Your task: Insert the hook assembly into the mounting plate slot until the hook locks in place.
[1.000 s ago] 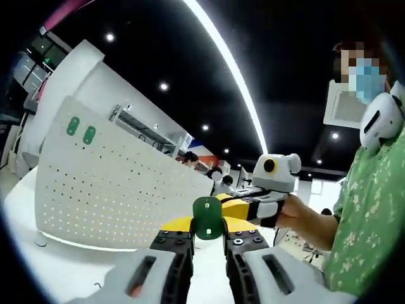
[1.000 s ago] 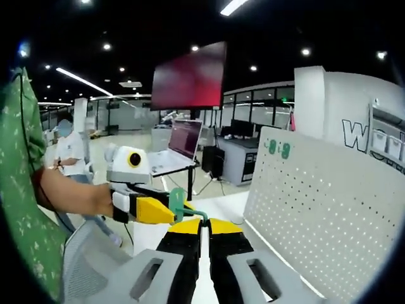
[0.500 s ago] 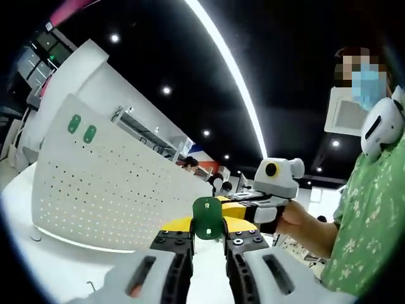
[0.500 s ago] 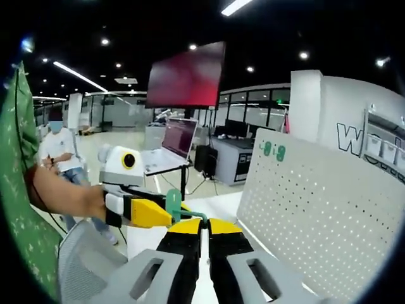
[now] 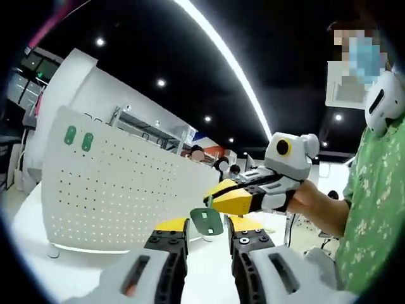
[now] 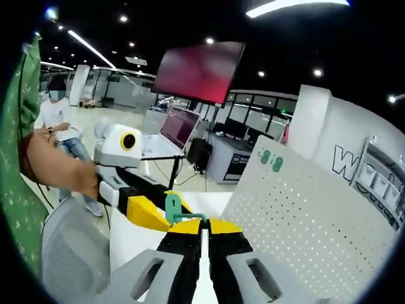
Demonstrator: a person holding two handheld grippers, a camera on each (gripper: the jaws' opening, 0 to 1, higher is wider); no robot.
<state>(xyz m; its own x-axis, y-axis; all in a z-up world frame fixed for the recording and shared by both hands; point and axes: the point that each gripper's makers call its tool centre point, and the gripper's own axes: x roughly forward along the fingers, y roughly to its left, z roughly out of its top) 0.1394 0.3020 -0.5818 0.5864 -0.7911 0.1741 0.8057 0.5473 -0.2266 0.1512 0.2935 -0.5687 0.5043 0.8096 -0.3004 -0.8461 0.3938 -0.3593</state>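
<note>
Jaws of both grippers meet on the green hook (image 5: 207, 221). Left gripper (image 5: 205, 235): its jaws stand slightly apart with the hook's flat plate between their tips, apparently clamped on it. Right gripper (image 6: 200, 229): its jaws are pressed nearly together on the hook's thin stem (image 6: 190, 217), with the plate end standing just above and left of the tips.

In the left gripper view, the right gripper enters from the right and reaches the hook just above the left jaws. In the right gripper view, the left gripper (image 6: 147, 210) comes in from the left to the same hook.

Progress, as a judgement: early. The hook is held in the air between the two grippers, well apart from the white pegboard (image 5: 120, 190), so insertion and locking are still to do. Two green pieces (image 5: 78, 138) already sit near the board's far top corner.

View differences: the left gripper view shows the plate face-on and the worktop (image 5: 38, 272) under the board; the right gripper view shows the hook's bent stem, plus a laptop (image 6: 177, 130) and a screen (image 6: 197, 73) beyond.
</note>
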